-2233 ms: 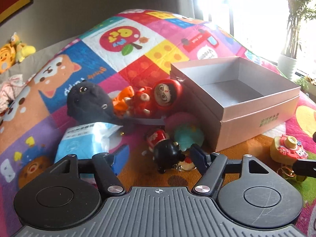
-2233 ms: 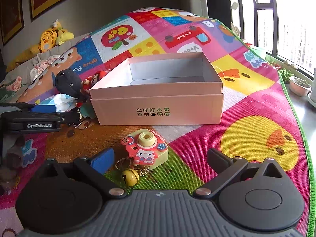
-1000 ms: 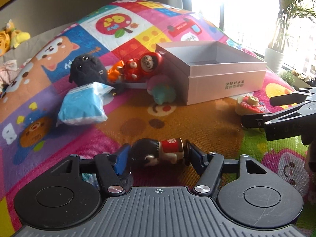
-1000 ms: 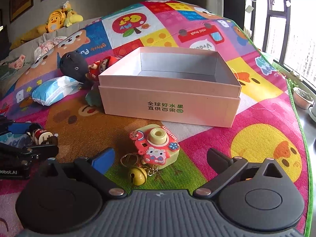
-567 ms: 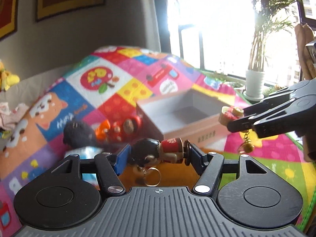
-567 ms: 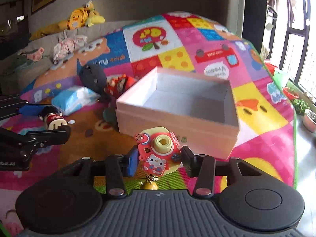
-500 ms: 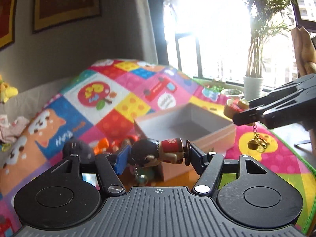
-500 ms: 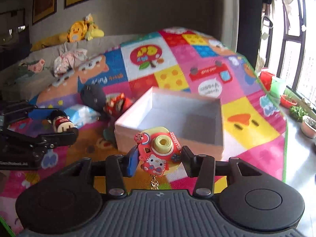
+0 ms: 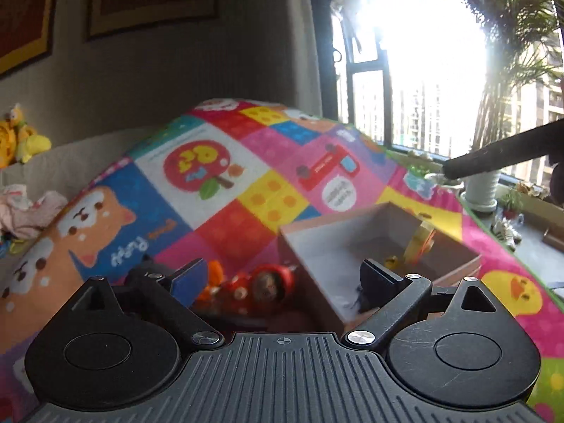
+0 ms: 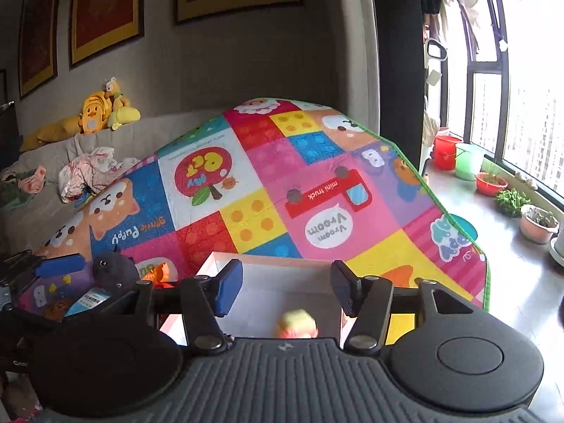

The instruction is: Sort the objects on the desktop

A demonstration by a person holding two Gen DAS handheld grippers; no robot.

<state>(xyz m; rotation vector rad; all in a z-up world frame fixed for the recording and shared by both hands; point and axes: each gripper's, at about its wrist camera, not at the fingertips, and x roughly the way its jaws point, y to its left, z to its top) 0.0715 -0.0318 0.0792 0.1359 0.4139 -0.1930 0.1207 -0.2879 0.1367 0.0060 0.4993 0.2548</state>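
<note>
The pink open box (image 9: 331,218) lies on the colourful mat, right below both grippers. My left gripper (image 9: 282,278) hangs over its near corner; its jaws are opening wide with nothing between them. A dark blurred shape (image 9: 357,299) shows beside the right finger, inside the box's near wall; I cannot tell whether it is the black-haired doll. The yellow and pink camera keychain (image 9: 419,243) is a blur inside the box. My right gripper (image 10: 285,289) is above the box (image 10: 282,271), jaws opening, and the camera keychain (image 10: 296,324) is below them, free of the pads.
Left of the box lie a red-hooded doll (image 9: 271,283), an orange toy (image 9: 211,282), a black plush (image 10: 112,271) and a blue tissue pack (image 10: 88,298). The mat slopes up onto a sofa with plush toys (image 10: 95,112). Flowerpots (image 10: 490,183) line the window sill at right.
Both grippers rose over the box and opened. The black-haired doll has left my left jaws, and the camera keychain has dropped from my right jaws into the box.
</note>
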